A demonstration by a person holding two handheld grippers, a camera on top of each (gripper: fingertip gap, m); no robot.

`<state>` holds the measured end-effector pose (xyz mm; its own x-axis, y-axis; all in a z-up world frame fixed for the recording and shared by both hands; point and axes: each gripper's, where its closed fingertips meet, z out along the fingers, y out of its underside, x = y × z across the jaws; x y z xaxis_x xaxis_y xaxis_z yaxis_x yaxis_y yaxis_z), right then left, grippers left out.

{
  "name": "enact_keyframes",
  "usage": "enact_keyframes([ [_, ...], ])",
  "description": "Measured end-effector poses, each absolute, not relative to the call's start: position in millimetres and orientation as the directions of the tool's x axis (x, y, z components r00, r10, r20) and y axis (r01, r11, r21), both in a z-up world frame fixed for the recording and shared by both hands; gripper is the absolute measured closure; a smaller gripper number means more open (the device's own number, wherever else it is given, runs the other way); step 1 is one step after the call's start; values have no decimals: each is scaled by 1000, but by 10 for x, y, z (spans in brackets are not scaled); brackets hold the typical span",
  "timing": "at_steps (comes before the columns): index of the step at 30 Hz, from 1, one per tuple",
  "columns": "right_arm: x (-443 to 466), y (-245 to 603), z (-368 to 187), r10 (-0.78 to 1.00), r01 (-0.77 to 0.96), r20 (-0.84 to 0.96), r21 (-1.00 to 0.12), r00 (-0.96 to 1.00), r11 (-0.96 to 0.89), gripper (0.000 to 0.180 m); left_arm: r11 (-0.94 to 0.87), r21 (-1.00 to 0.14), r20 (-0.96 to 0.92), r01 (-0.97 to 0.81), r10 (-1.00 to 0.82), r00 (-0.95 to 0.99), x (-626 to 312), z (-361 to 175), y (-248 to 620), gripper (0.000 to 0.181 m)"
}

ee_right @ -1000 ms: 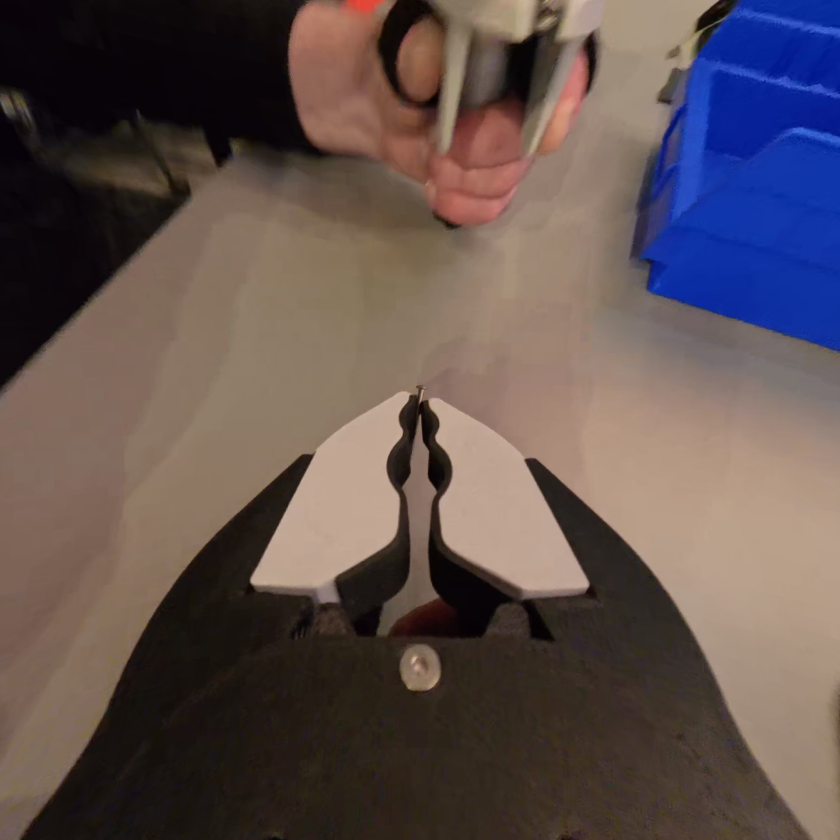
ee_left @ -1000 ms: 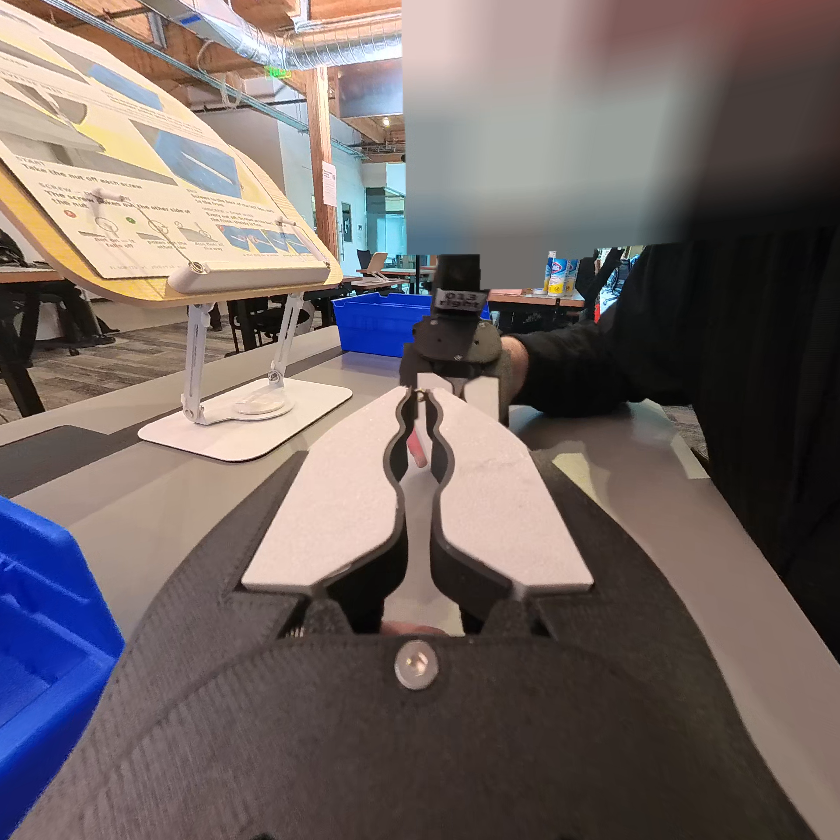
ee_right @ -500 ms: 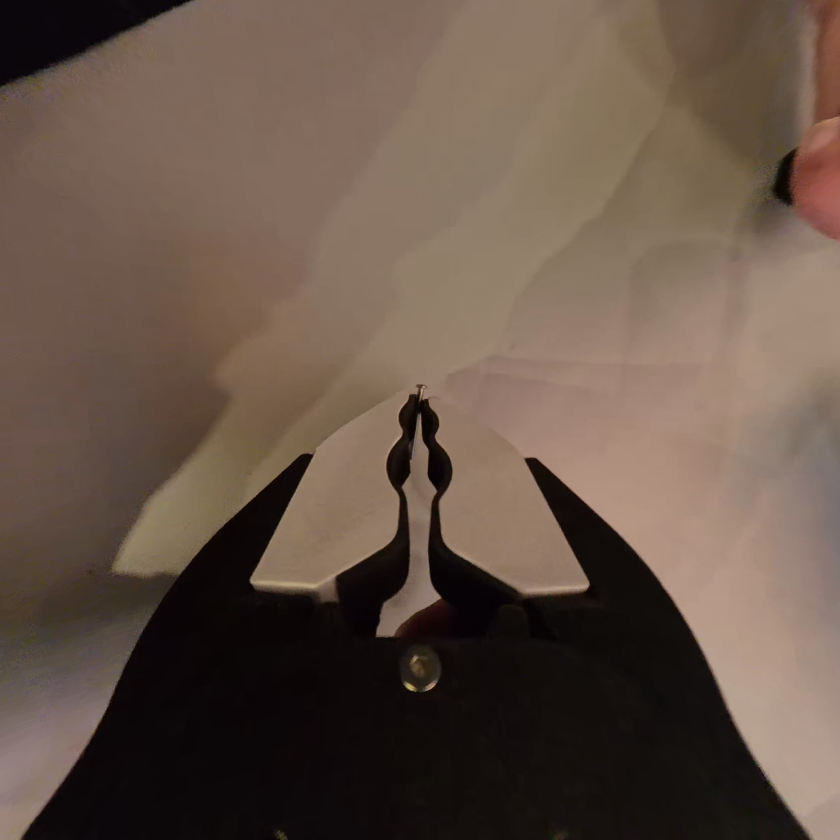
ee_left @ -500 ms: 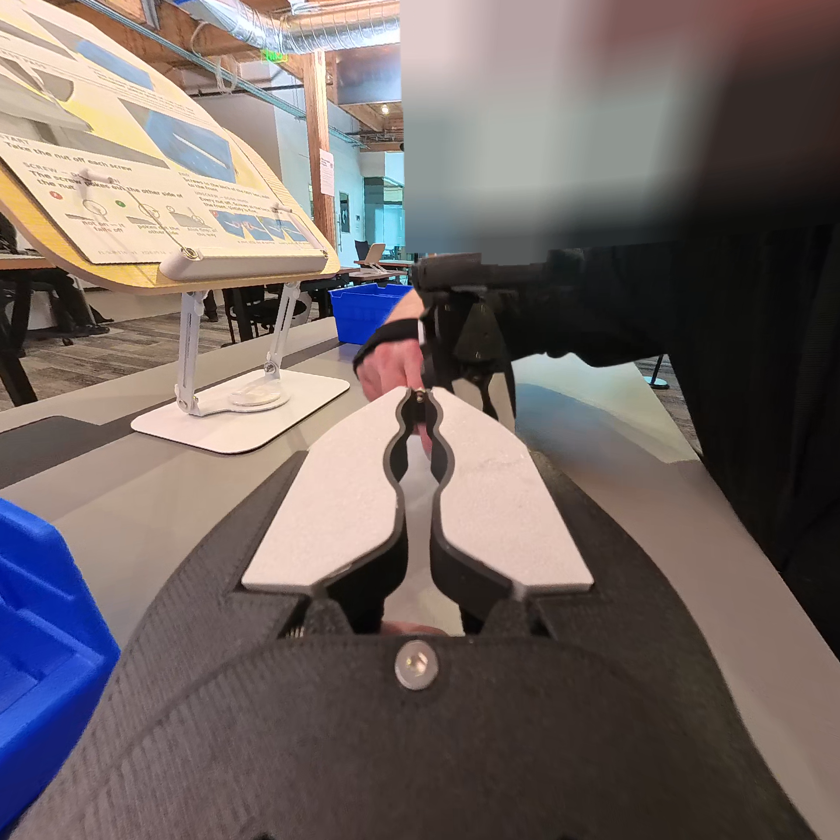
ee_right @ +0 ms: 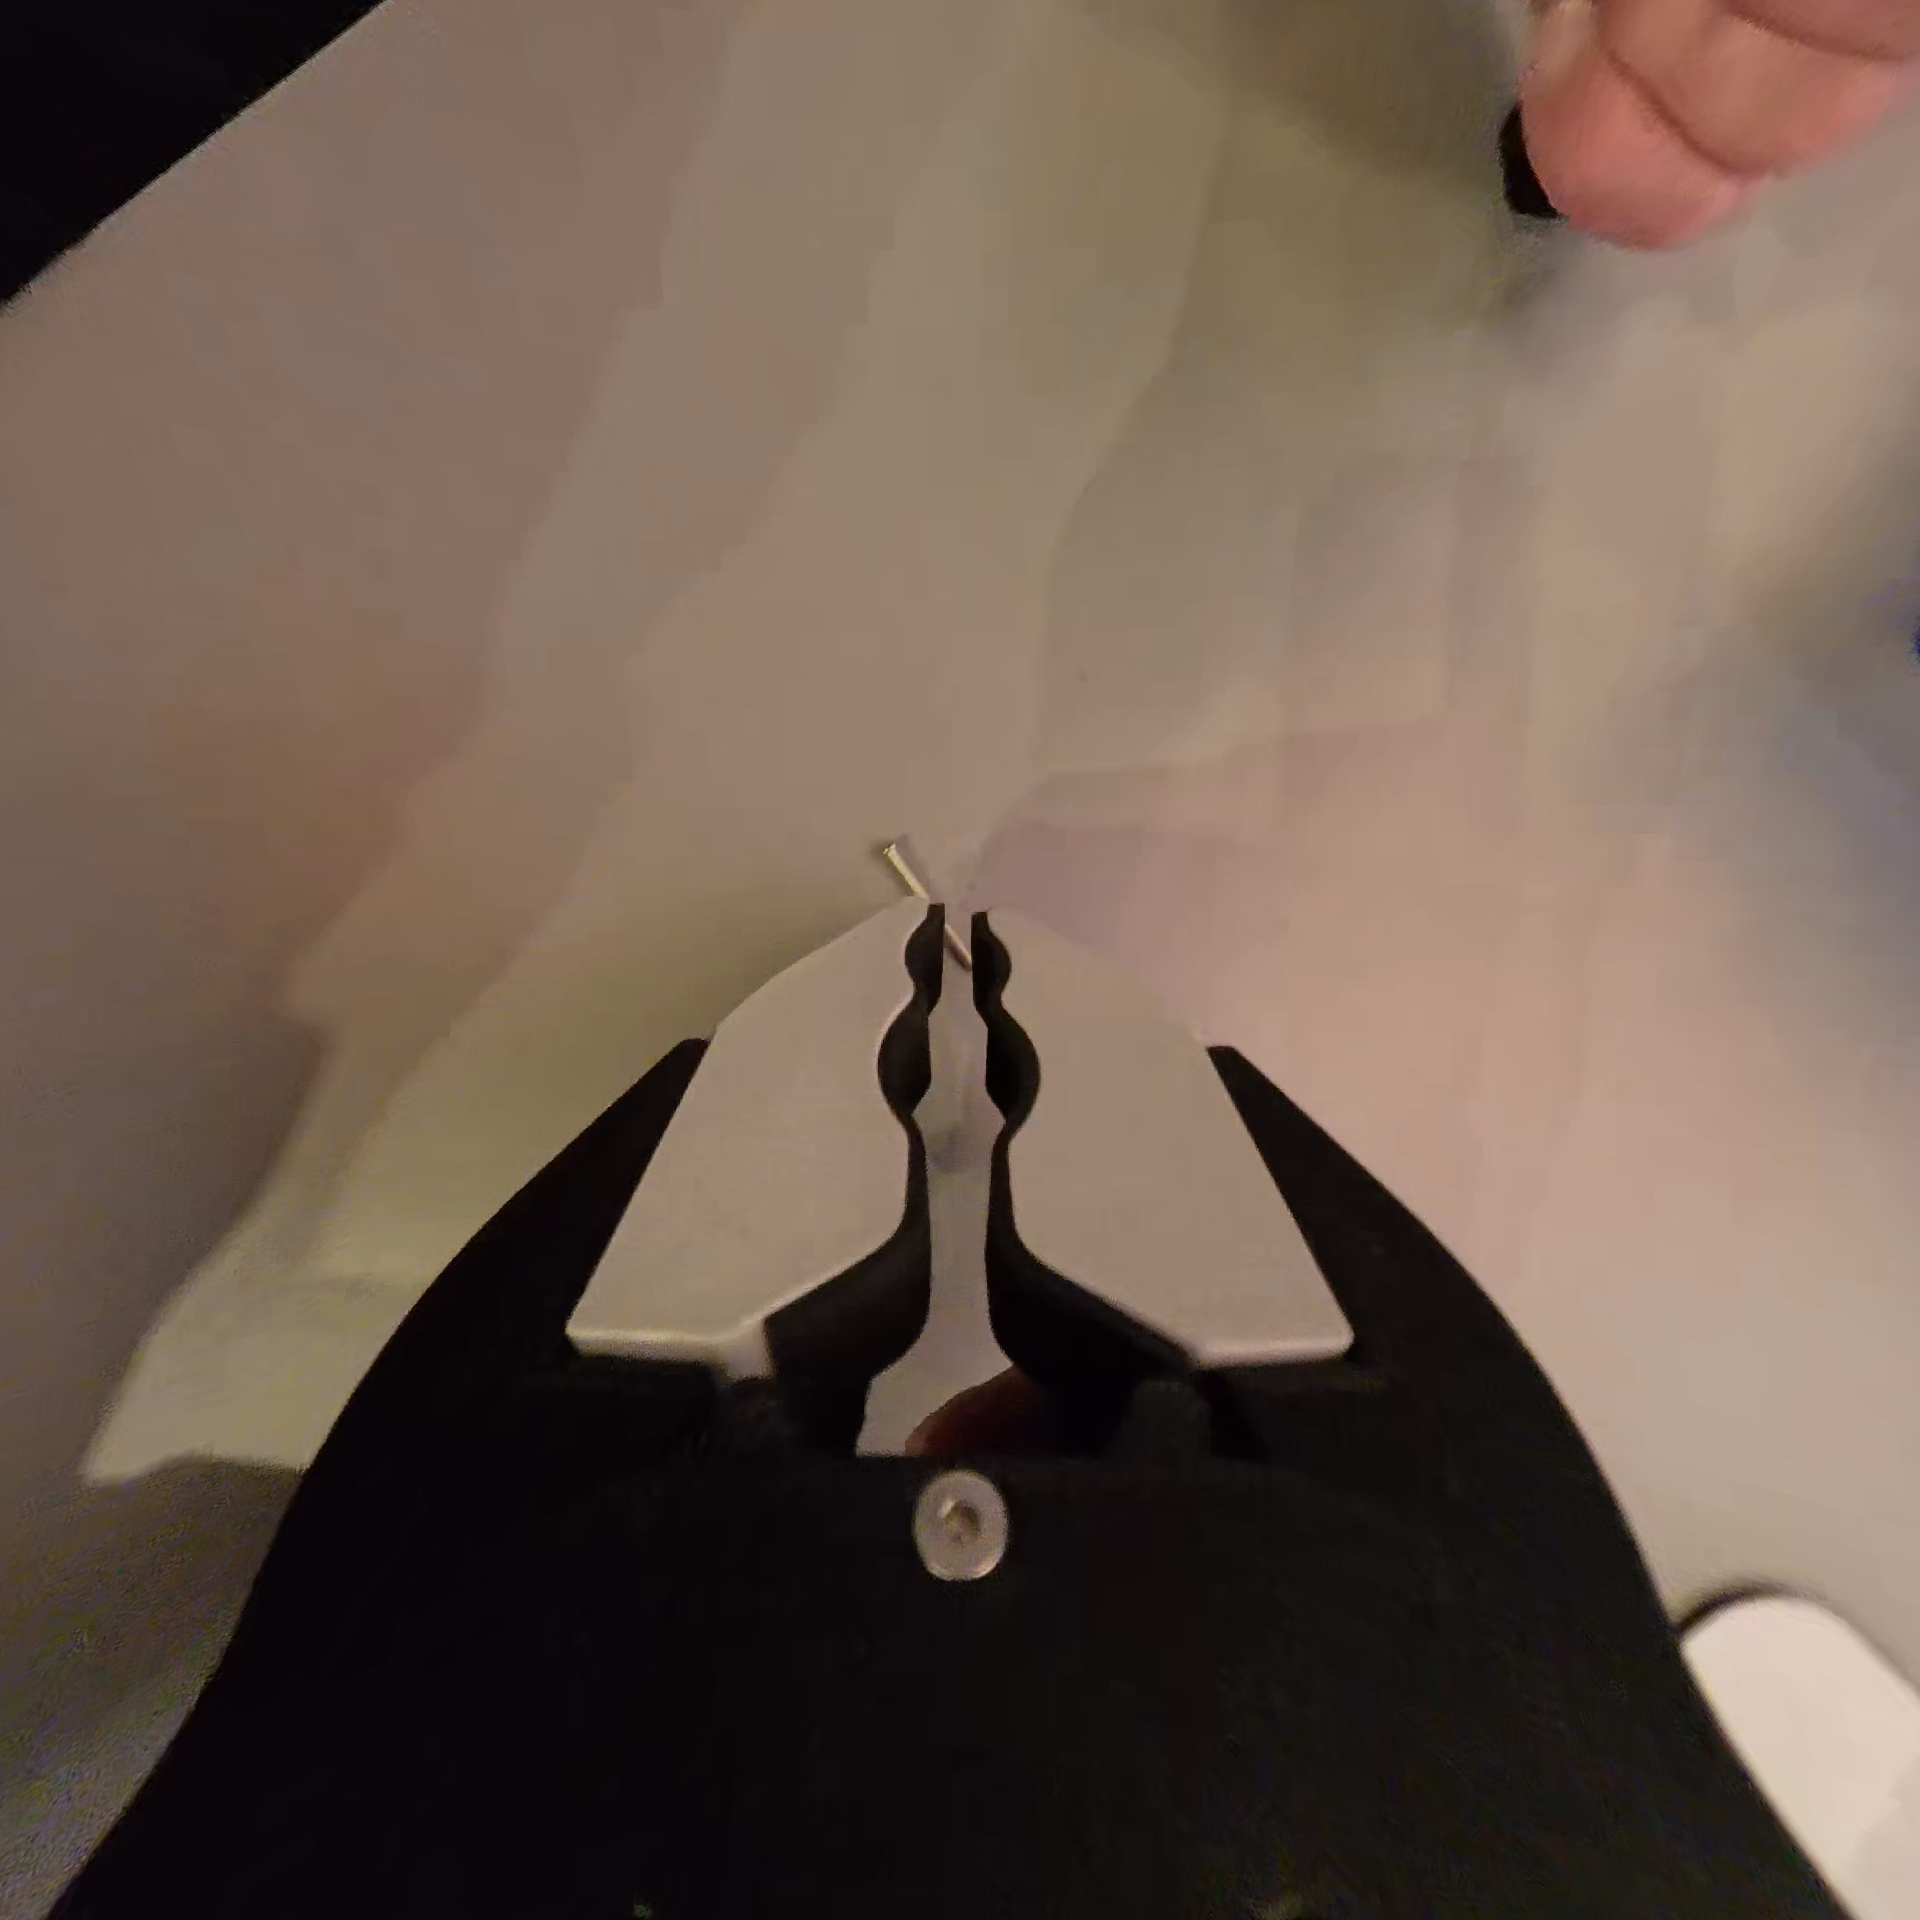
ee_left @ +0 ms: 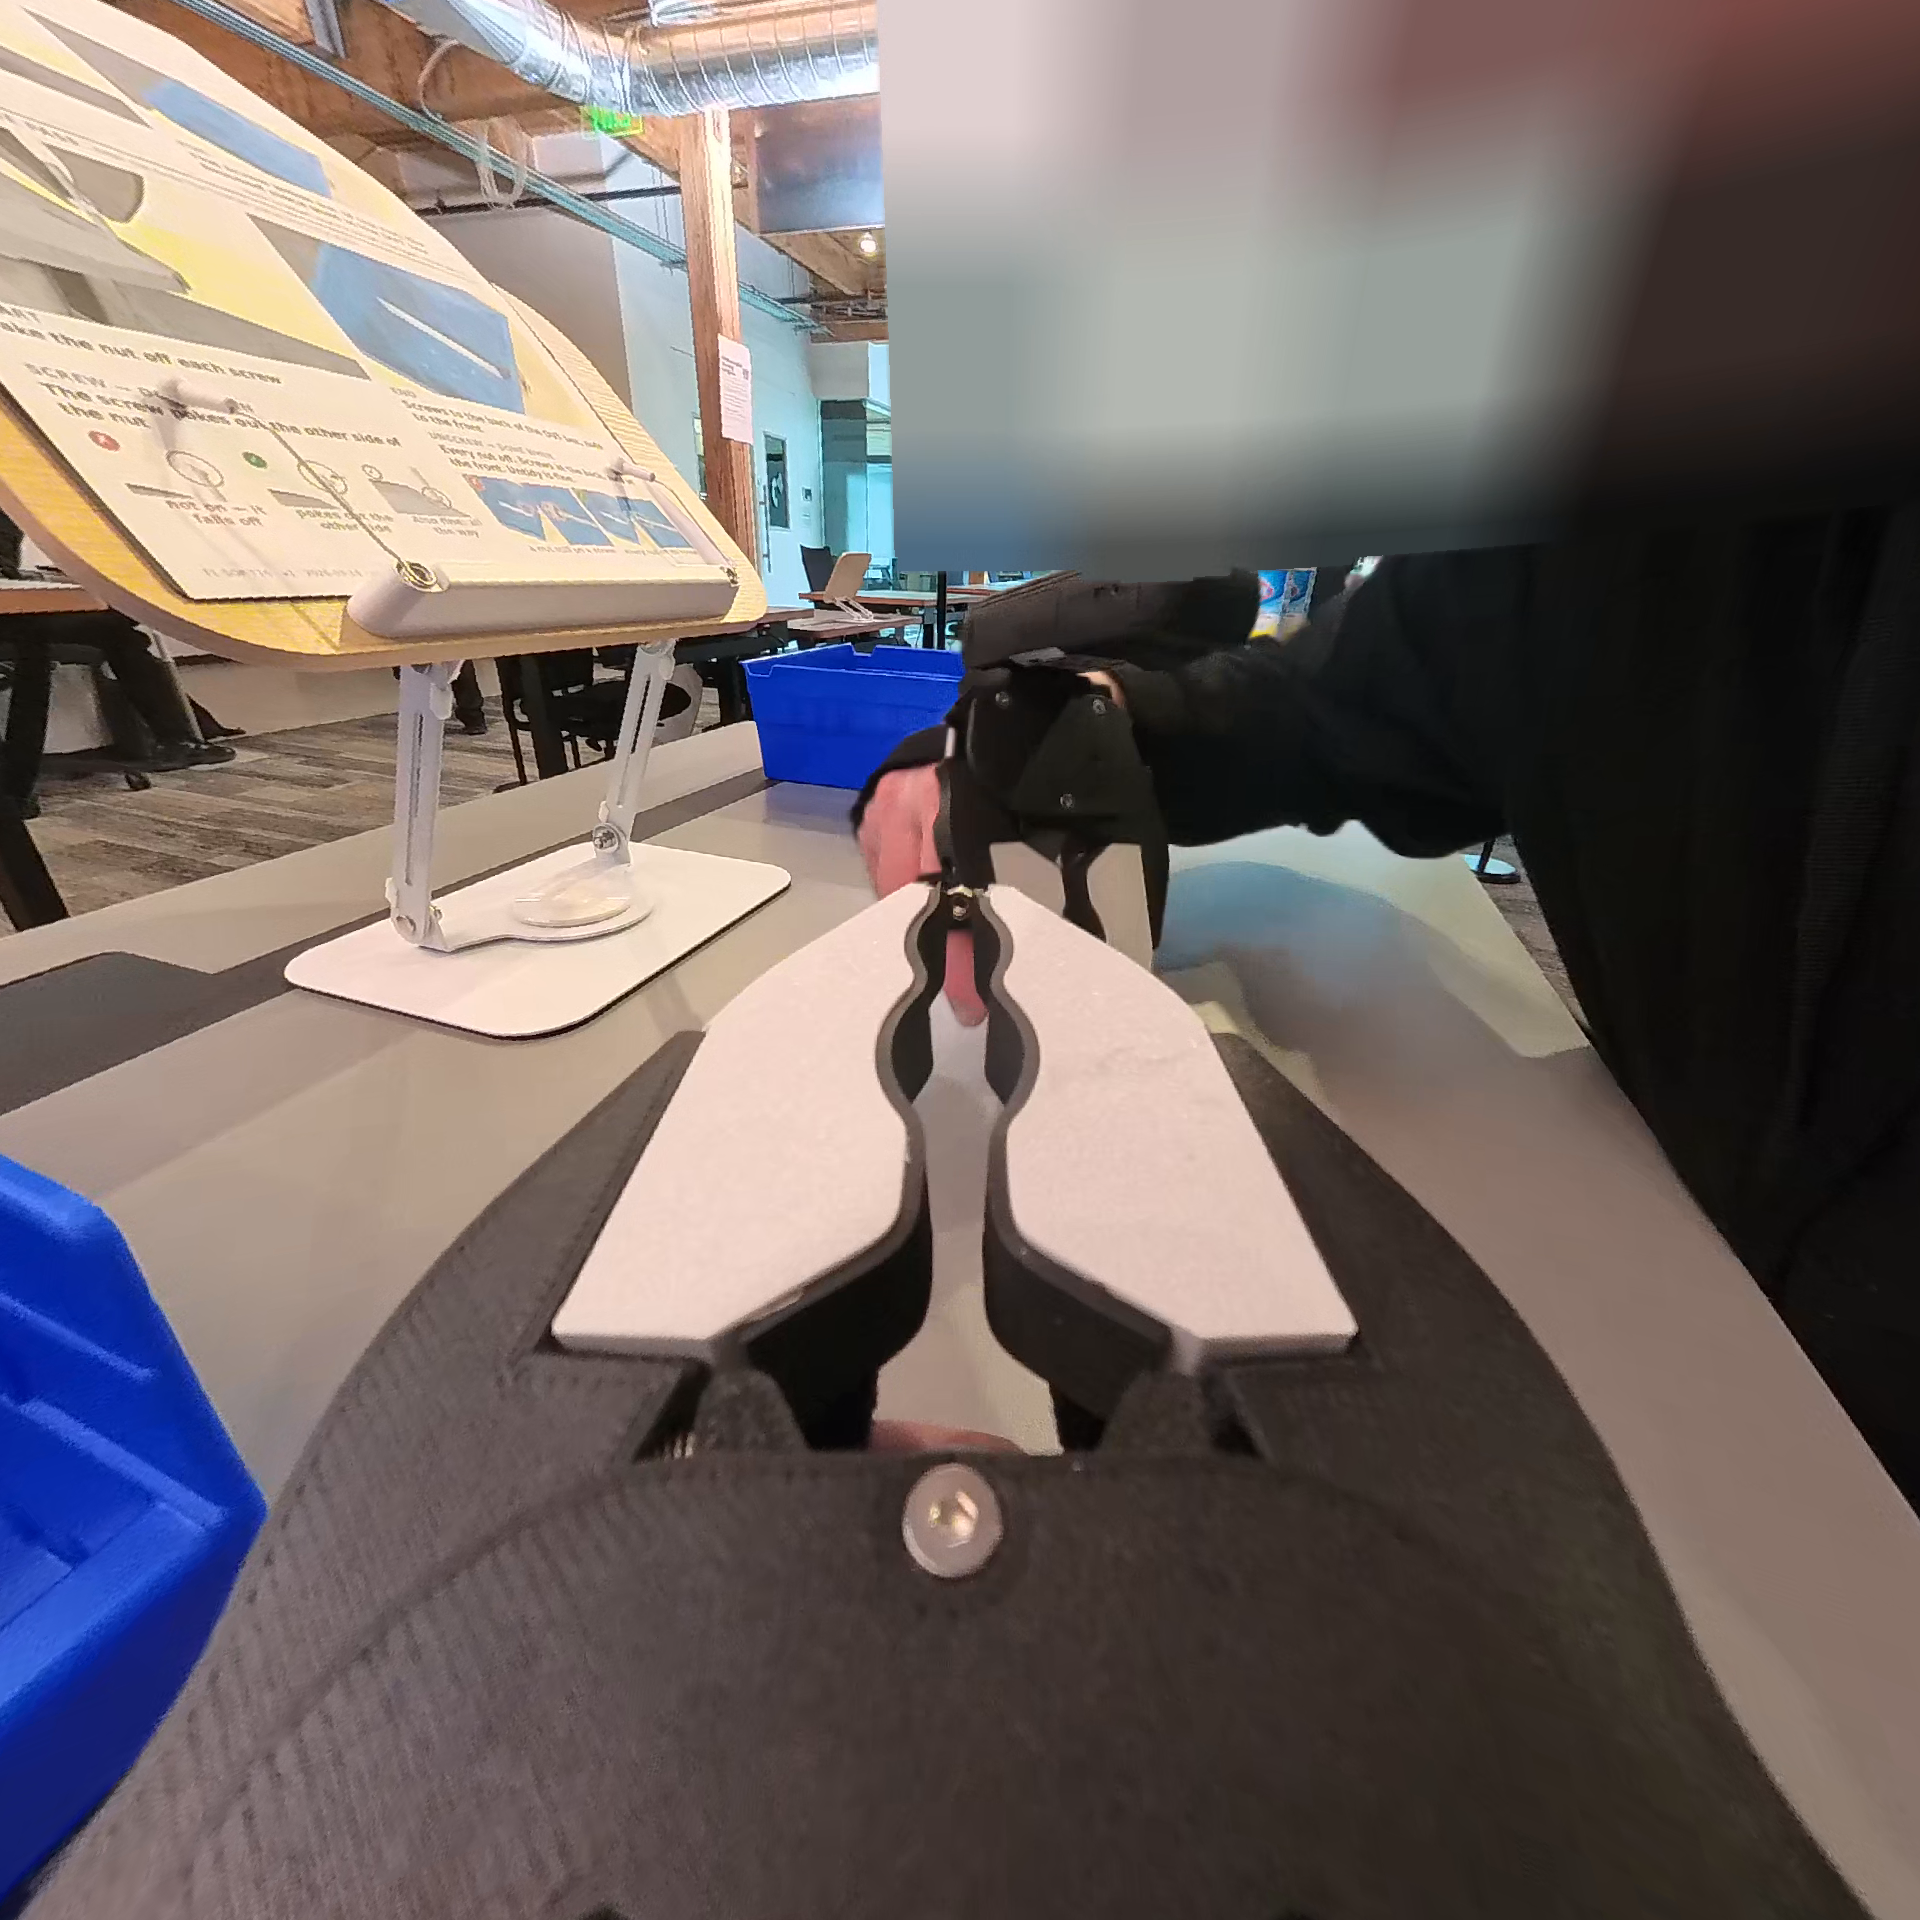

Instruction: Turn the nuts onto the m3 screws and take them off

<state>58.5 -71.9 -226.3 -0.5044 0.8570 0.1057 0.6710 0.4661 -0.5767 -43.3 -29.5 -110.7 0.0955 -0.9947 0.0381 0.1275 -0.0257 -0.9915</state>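
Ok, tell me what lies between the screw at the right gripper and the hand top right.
Only bare grey table: nothing lies between the screw and the hand, as the right wrist view shows.

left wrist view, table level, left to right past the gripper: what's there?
blue bin → white stand base → far blue bin → nut at the left gripper tips → right gripper → dark sleeve
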Motion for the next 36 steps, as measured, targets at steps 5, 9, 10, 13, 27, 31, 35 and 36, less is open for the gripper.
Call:
enact_keyframes([
  [5,682,-627,-2279,944,726,138,-609,-300,320,180,-28,-992,39,122,-995,89,-413,-1118,-302,176],
  [9,697,-623,-2337,963,743,135,-614,-233,266,180,-24,-992,36,121,-995,93,-406,-1112,-309,176],
  [10,691,-634,-2349,964,743,134,-615,-230,263,180,-23,-992,35,123,-995,93,-407,-1106,-311,176],
  [13,679,-637,-2418,967,763,126,-595,-221,252,180,-22,-992,33,124,-995,95,-407,-1100,-311,176],
  [27,231,-582,-2407,972,726,127,-647,-196,231,180,-18,-992,30,127,-995,94,-418,-1093,-311,177],
  [31,236,-577,-2207,999,679,-10,-734,-53,28,169,-16,-991,29,132,-995,93,-429,-1081,-312,176],
  [35,124,-695,-2271,997,683,-5,-728,83,-61,160,-18,-991,29,130,-996,85,-412,-1086,-316,176],
  [36,77,-695,-2298,993,680,5,-729,115,-75,158,-19,-992,30,129,-996,84,-407,-1090,-317,176],
])
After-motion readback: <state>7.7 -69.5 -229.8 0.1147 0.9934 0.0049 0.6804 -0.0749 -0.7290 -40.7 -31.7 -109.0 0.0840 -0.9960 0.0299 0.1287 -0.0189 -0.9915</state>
